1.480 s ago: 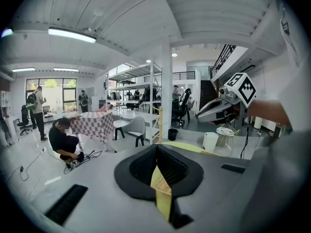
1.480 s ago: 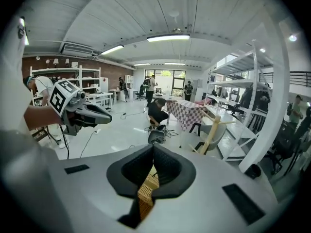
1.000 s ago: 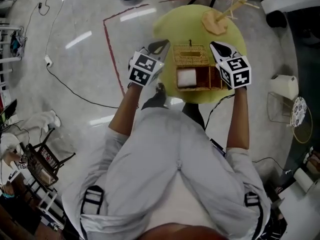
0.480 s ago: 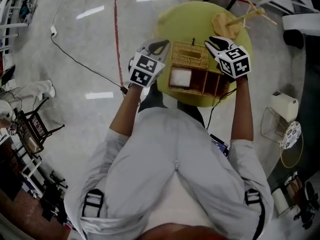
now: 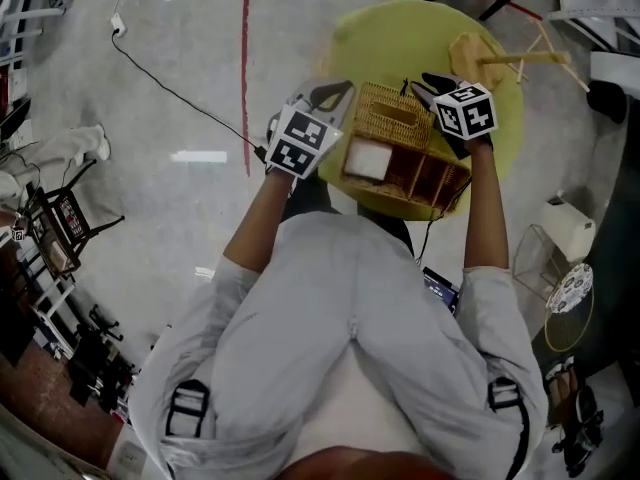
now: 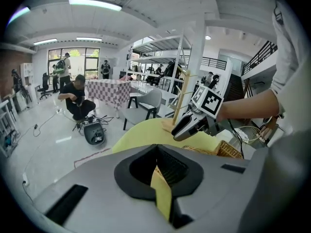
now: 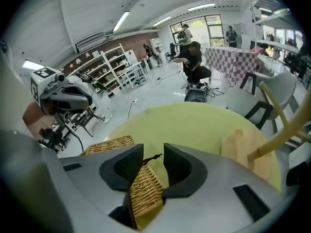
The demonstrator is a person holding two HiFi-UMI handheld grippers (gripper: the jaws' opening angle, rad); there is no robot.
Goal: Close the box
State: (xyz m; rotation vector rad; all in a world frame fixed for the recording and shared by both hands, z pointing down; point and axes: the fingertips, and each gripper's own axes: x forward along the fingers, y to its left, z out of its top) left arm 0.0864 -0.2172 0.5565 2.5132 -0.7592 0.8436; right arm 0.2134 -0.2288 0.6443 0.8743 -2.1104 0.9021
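The left gripper (image 6: 156,147) has its jaws pressed together, empty. The right gripper (image 7: 153,152) has just been opening its jaws, and the edge of the lid (image 7: 146,188) shows in the gap (contact unclear). The wicker box (image 5: 405,163) sits open on the yellow table (image 5: 400,38), its far corners covered by both grippers.

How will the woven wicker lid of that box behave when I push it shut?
The woven wicker lid probably feels light and fairly stiff: thin open weave, yet it holds flat while open. It likely swings rather than slides, seeming joined to the wicker box along its back edge. The light box may shift on the round yellow table.
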